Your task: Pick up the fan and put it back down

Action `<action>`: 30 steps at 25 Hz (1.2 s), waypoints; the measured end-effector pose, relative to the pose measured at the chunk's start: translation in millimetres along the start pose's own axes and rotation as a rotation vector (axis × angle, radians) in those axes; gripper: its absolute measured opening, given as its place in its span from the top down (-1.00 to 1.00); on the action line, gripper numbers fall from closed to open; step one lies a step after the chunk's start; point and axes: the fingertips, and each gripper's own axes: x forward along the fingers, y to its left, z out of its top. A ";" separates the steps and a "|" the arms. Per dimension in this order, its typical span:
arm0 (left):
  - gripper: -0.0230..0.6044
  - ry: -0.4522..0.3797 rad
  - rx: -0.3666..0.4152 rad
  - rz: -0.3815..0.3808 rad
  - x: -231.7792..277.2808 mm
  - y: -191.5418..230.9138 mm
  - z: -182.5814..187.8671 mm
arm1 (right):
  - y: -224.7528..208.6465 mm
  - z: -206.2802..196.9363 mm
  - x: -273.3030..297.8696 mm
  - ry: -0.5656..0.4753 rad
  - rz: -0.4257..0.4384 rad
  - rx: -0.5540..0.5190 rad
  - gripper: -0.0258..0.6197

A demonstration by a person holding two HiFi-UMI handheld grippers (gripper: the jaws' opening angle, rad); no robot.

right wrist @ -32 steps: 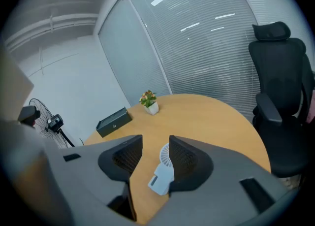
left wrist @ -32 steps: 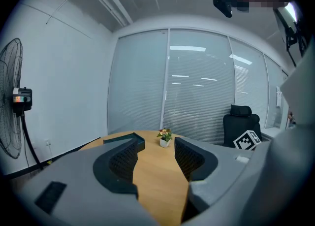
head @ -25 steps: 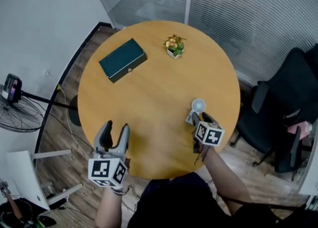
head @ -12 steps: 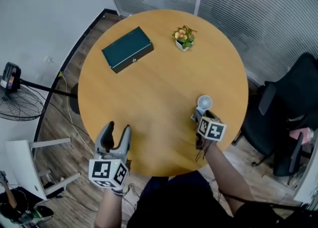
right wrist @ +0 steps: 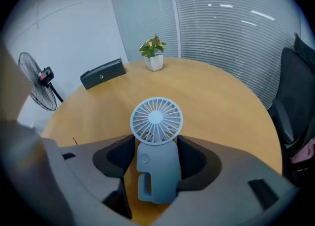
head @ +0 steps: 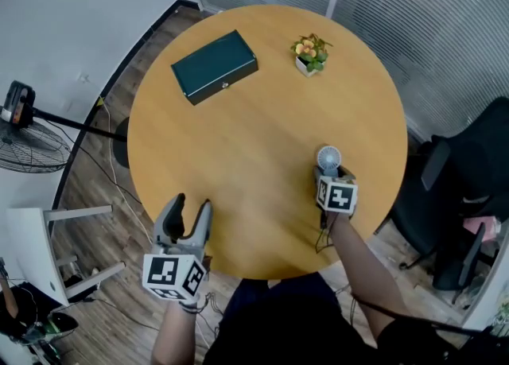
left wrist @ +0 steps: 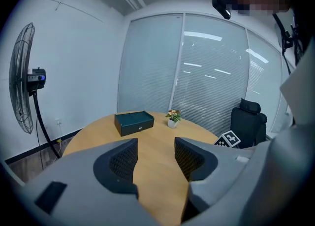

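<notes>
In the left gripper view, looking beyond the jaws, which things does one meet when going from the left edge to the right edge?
standing fan → dark green box → potted plant → black office chair

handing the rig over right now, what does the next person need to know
left gripper: tongs open and empty, over the near edge of the table.
right gripper: tongs open, have just been opening. The fan is between them, with the pads close beside its body.
fan: on the right side of the table, near its front edge, seemingly resting on the top.
done: the fan looks put back down and let go.
left: draw the right gripper back off the fan without knocking it.
</notes>
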 end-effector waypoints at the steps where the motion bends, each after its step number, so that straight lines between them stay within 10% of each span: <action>1: 0.19 0.002 -0.007 0.004 -0.9 1.9 -2.0 | -0.2 -0.4 1.4 0.009 -0.012 -0.026 0.10; 16: 0.19 -0.051 -0.004 -0.041 -19.7 -11.1 9.3 | -2.1 7.0 -47.0 -0.133 0.032 -0.025 0.23; 30: 0.21 -0.181 0.046 -0.087 -83.4 -22.9 50.8 | 43.9 64.4 -197.2 -0.485 0.186 -0.039 0.23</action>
